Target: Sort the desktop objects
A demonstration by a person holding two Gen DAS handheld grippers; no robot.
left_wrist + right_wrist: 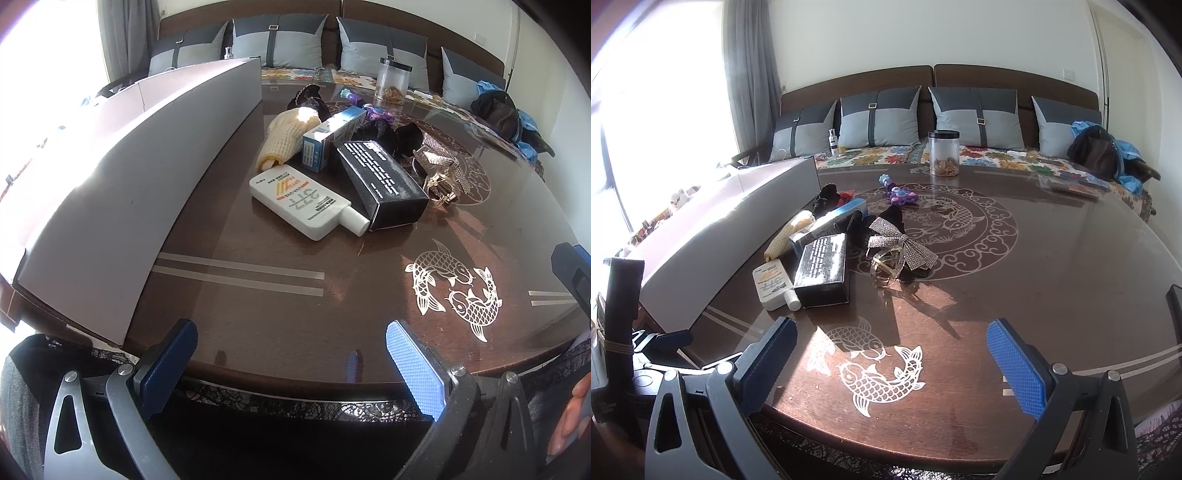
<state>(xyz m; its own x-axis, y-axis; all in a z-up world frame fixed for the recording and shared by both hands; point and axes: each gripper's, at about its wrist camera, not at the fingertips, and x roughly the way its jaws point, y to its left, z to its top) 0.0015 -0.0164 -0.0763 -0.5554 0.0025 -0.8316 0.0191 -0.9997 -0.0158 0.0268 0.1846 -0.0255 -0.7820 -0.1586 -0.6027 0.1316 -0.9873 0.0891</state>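
Note:
A pile of small items lies on the round dark table (280, 332) (1052, 266). It holds a white bottle (301, 201) (772, 286), a black box (380, 181) (823, 269), a blue-and-white box (332, 134) (831, 221), a yellow knitted piece (284, 134) (790, 234), a sparkly silver bow (441, 166) (901, 242), black hair accessories (388, 134) (871, 225) and a purple toy (373, 112) (901, 194). My left gripper (291, 365) is open over the table's near edge, well short of the pile. My right gripper (892, 363) is open above the fish inlay (875, 373), with nothing between its fingers.
A long white box (122, 184) (713, 236) stands along the table's left side. A clear jar with a black lid (393, 79) (944, 153) stands at the far edge. A sofa with grey cushions (879, 118) and a dark bag (1097, 151) lies behind.

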